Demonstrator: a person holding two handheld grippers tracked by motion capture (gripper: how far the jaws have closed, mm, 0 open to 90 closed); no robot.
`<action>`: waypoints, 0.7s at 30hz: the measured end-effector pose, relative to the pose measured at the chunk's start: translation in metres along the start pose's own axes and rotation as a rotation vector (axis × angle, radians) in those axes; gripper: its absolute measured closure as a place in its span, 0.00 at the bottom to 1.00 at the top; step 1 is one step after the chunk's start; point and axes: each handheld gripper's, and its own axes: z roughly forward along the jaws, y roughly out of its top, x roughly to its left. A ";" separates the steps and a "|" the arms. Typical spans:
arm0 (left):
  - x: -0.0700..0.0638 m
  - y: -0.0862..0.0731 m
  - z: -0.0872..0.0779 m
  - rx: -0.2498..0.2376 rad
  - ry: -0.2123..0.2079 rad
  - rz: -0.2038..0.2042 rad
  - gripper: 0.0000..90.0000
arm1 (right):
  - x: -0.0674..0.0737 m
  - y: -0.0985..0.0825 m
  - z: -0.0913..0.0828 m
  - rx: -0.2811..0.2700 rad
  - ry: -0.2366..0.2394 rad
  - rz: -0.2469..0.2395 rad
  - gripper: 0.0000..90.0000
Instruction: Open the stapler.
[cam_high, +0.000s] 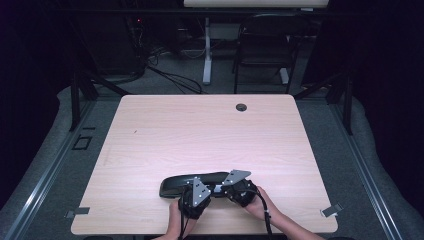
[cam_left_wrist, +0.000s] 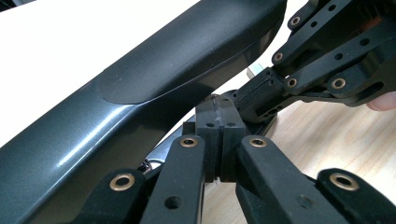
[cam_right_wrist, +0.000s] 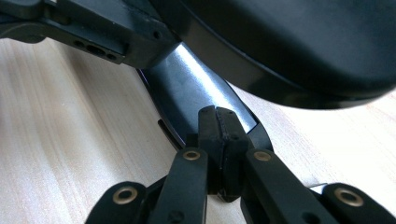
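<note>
A long, dark grey glossy object (cam_high: 192, 184), shaped like a case or a mirror housing, lies near the front edge of the wooden table (cam_high: 200, 130). My left gripper (cam_high: 202, 189) is at its near side with the jaws shut, pads together (cam_left_wrist: 218, 126), just under the dark shell (cam_left_wrist: 154, 79). My right gripper (cam_high: 220, 189) comes in from the right, also shut (cam_right_wrist: 219, 128). Its tips rest against a shiny silvery surface (cam_right_wrist: 196, 88) below the black shell (cam_right_wrist: 289, 42). The two grippers' tips nearly meet. I cannot tell whether either pinches a thin edge.
A round cable hole (cam_high: 241, 107) sits at the table's far side. Small clamps (cam_high: 77, 212) (cam_high: 331, 210) mark the front corners. Beyond the table stand a dark chair (cam_high: 265, 45) and a white desk leg (cam_high: 206, 50), with cables on the floor.
</note>
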 end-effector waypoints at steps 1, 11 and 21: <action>0.000 0.000 0.000 0.000 0.000 0.002 1.00 | 0.000 0.000 0.000 0.005 -0.002 -0.004 1.00; 0.005 0.006 -0.004 -0.053 0.022 0.000 1.00 | 0.000 0.000 -0.001 0.007 0.001 -0.004 1.00; 0.003 0.010 -0.008 -0.069 0.019 0.029 1.00 | 0.000 0.001 -0.001 0.011 0.003 -0.019 1.00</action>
